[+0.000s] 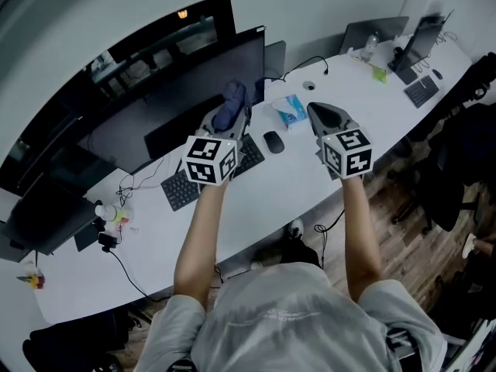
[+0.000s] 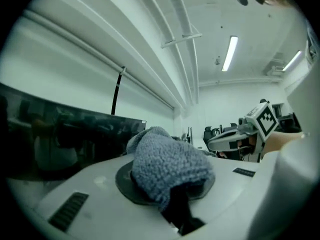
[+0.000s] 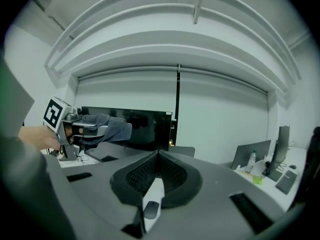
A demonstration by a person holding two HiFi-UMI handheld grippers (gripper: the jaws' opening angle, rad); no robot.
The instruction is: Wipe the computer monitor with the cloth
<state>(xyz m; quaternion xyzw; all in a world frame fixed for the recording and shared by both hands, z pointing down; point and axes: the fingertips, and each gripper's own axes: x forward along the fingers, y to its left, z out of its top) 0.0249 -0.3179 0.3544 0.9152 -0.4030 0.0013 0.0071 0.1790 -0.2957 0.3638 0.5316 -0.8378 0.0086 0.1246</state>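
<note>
The wide dark computer monitor [image 1: 178, 91] stands at the back of the white desk [image 1: 271, 192]. My left gripper [image 1: 235, 108] is raised in front of its right half, shut on a blue-grey knitted cloth [image 1: 232, 98]. In the left gripper view the cloth [image 2: 167, 164] bulges over the jaws and hides the tips, with the monitor [image 2: 60, 134] to the left. My right gripper [image 1: 319, 113] hovers over the desk right of the screen, shut and holding nothing. The right gripper view shows the right gripper [image 3: 159, 156] with its tips together, and the monitor [image 3: 145, 126] and cloth [image 3: 112, 126] beyond.
A black keyboard [image 1: 186, 184], a mouse [image 1: 273, 141] and a blue packet [image 1: 291, 109] lie on the desk below the grippers. A grey laptop [image 1: 372, 29], another keyboard [image 1: 422, 90] and office chairs [image 1: 465, 153] are at the right. A second screen [image 1: 39, 215] stands at the far left.
</note>
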